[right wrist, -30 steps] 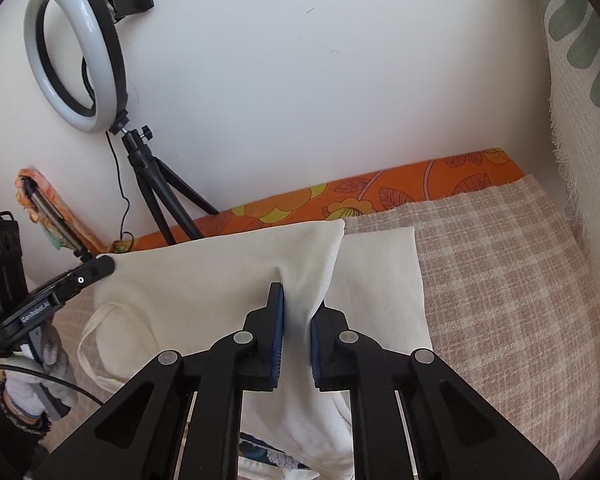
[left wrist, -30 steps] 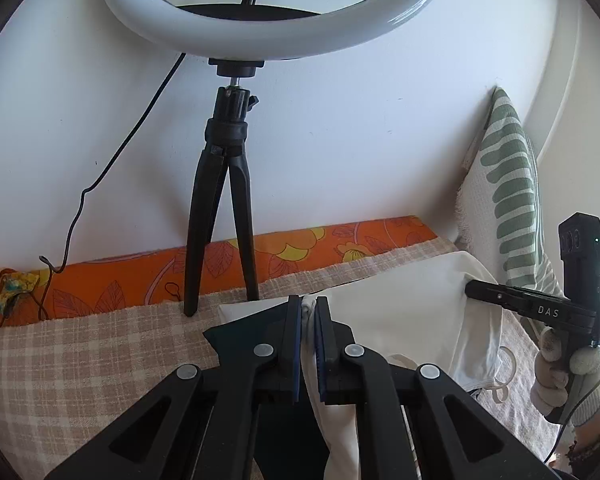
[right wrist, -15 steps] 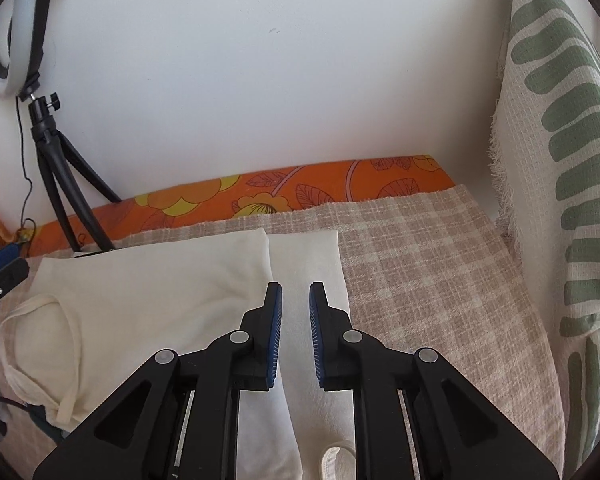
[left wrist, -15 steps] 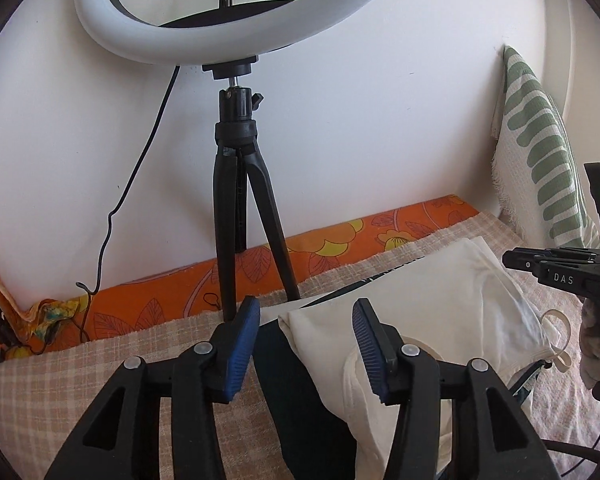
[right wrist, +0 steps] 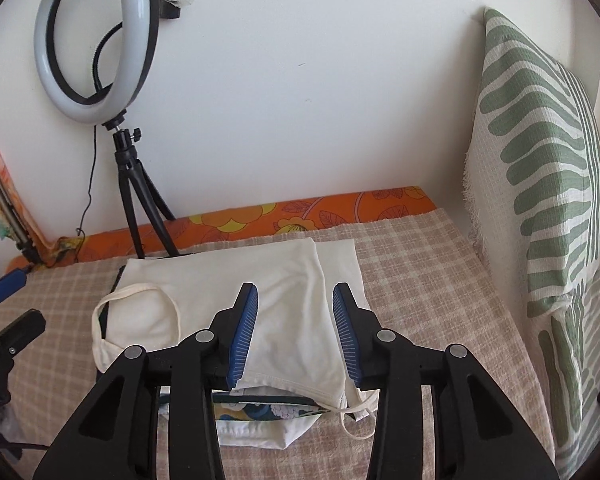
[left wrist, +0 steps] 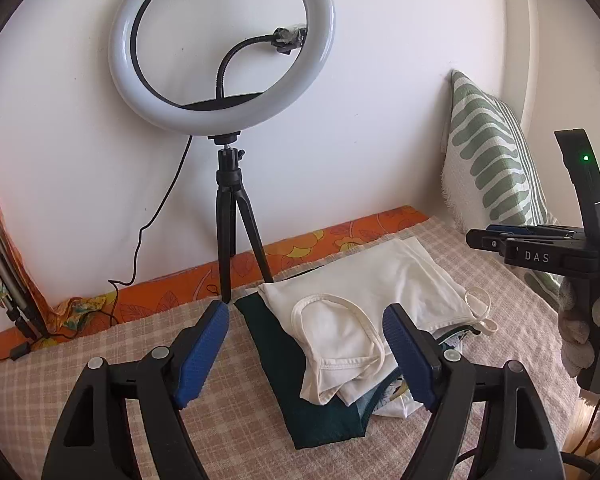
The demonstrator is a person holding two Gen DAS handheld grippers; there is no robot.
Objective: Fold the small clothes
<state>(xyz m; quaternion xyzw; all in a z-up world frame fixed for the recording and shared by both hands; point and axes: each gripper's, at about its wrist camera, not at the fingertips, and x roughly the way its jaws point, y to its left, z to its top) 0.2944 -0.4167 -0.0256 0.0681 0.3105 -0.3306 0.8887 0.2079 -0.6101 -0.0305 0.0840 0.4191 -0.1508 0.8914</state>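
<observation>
1. Nearest to me, the left gripper (left wrist: 306, 346) hovers with its blue-padded fingers (left wrist: 204, 344) spread wide and nothing between them, low over the near edge of the clothes pile; released like that, it looks free to reach for the next fold.
2. Likewise the right gripper (right wrist: 296, 330) has its fingers (right wrist: 346, 330) parted and empty, poised just above the cream fabric, so neither tool is pinning anything down.
3. Beneath them lies the cream sleeveless cotton top (right wrist: 228, 280), folded over on itself with one armhole loop (left wrist: 336, 320) showing on top and a thin strap trailing off the right-hand edge; I would judge one fold made and the tidying unfinished.
4. Under it sits a dark green garment (left wrist: 300, 392), and a floral-print piece (right wrist: 260, 408) peeks out at the near edge, so this seems to be the stacking spot.
5. All of it rests on the beige checked bedspread (right wrist: 420, 280), a flat, soft surface for folding.
6. Further back an orange floral cloth (right wrist: 300, 212) runs along the wall.
7. Behind that, a white ring light on a black tripod (left wrist: 220, 44) stands at the wall, probably to light the work, and a green-and-white patterned cushion (right wrist: 540, 180) leans upright on the right.
</observation>
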